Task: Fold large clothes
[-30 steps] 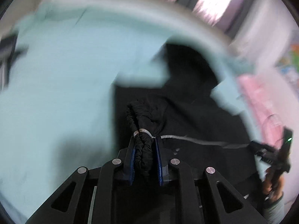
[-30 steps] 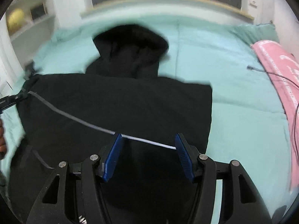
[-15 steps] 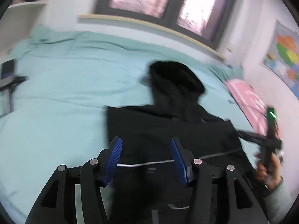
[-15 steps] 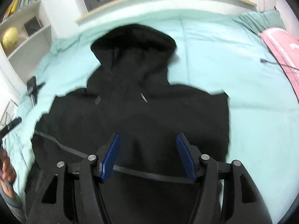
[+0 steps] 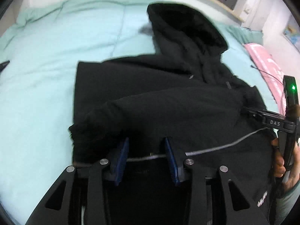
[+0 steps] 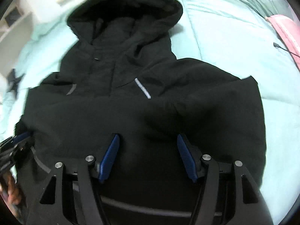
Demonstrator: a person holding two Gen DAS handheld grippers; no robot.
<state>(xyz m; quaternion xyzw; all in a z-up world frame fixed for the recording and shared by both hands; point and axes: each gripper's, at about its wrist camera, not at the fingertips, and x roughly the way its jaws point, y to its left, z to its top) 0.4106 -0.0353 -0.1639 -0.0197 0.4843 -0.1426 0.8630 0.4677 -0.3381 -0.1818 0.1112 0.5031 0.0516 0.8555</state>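
A black hooded jacket (image 5: 168,97) lies flat on a mint-green bed (image 5: 46,65), hood pointing away. Both sleeves are folded across its front, and a grey reflective stripe (image 5: 215,148) runs across it. My left gripper (image 5: 146,155) is open and empty, just above the left sleeve cuff (image 5: 84,131). My right gripper (image 6: 148,155) is open and empty over the jacket's (image 6: 131,103) lower middle. The right gripper also shows at the right edge of the left wrist view (image 5: 286,127); the left gripper shows at the left edge of the right wrist view (image 6: 13,146).
A pink blanket (image 5: 266,65) with a black cable lies on the bed's right side. A small dark object (image 6: 14,80) rests on the bed to the left. White shelves (image 6: 13,18) stand beyond the bed at the left. A window sill runs along the far wall.
My left gripper has let go of the bunched black sleeve cuff and opened; the sleeve now lies across the jacket. Both grippers have moved closer over the jacket.
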